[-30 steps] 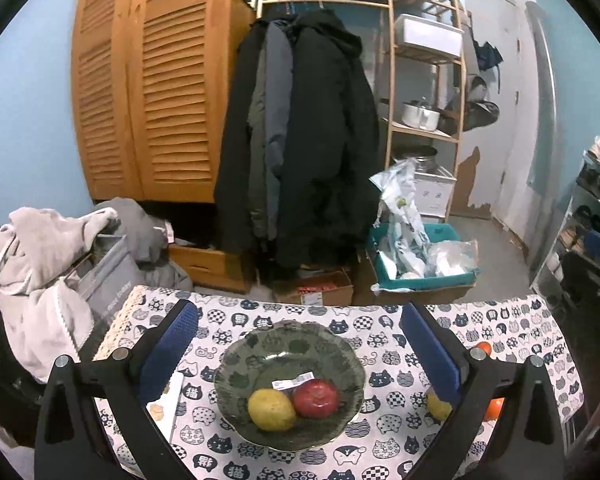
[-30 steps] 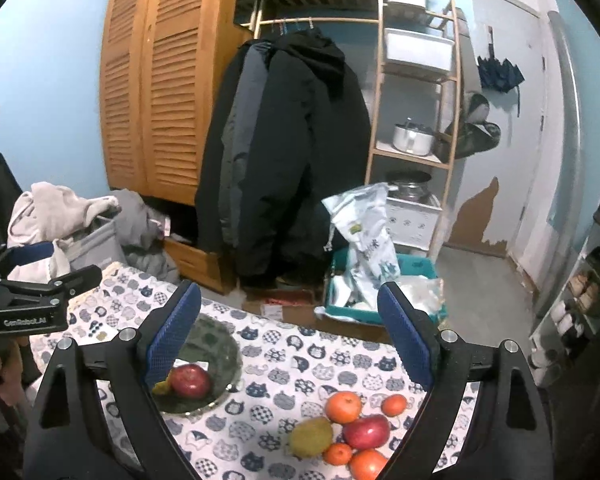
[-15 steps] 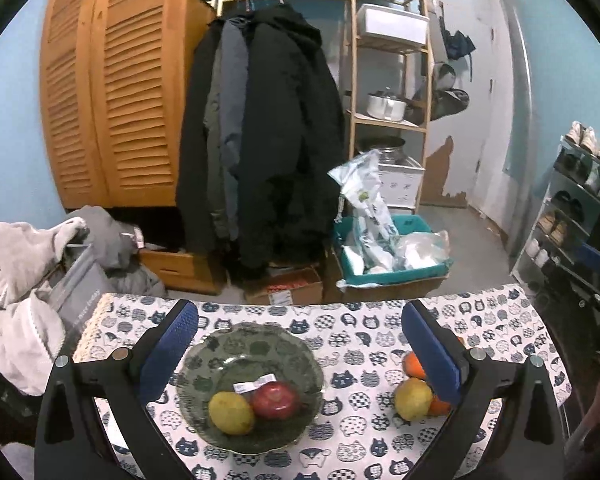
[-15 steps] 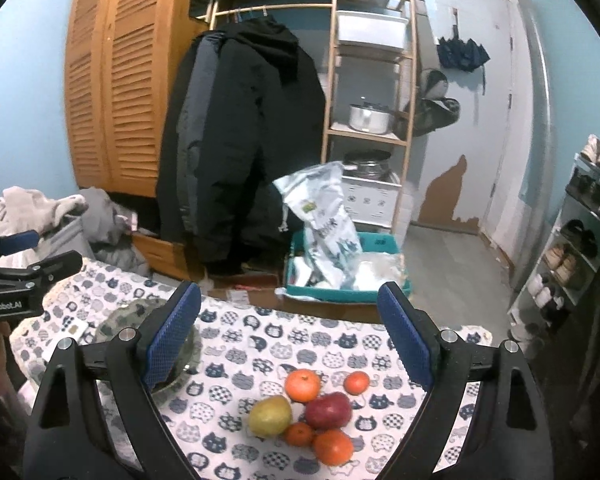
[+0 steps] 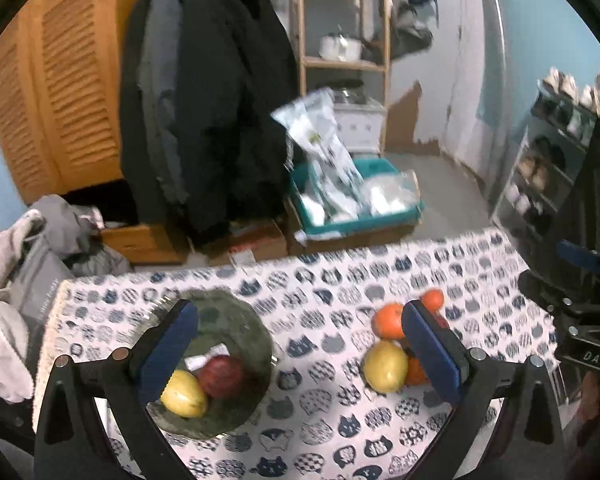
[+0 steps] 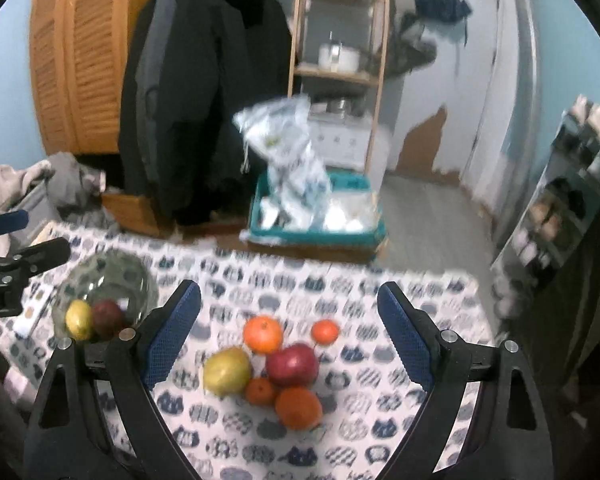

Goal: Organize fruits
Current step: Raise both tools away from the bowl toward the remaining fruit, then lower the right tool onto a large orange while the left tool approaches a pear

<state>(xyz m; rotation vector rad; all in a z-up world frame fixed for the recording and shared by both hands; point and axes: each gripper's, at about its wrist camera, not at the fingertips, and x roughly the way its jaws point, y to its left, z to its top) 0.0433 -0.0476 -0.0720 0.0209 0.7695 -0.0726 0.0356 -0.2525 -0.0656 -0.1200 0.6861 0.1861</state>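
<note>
A green glass bowl (image 5: pixel 236 320) holds a yellow pear (image 5: pixel 183 394) and a red apple (image 5: pixel 221 376); it also shows in the right wrist view (image 6: pixel 108 276). A loose pile lies on the cat-print cloth: a yellow pear (image 6: pixel 227 370), a red apple (image 6: pixel 292 364) and several oranges (image 6: pixel 262 334). My left gripper (image 5: pixel 300 354) is open and empty above the cloth between bowl and pile. My right gripper (image 6: pixel 290 336) is open and empty, with the pile between its fingers in view.
The table's far edge (image 5: pixel 300 258) drops to a floor with a teal bin of bags (image 5: pixel 352 200). Hanging coats (image 5: pixel 204 100) and a wooden shelf (image 5: pixel 340 60) stand behind. Clothes (image 5: pixel 16 280) are heaped at the left. A shoe rack (image 6: pixel 560 200) is at the right.
Both grippers have swung to the right. The bowl has shifted left in both views, and the fruit pile now sits centred in the right wrist view.
</note>
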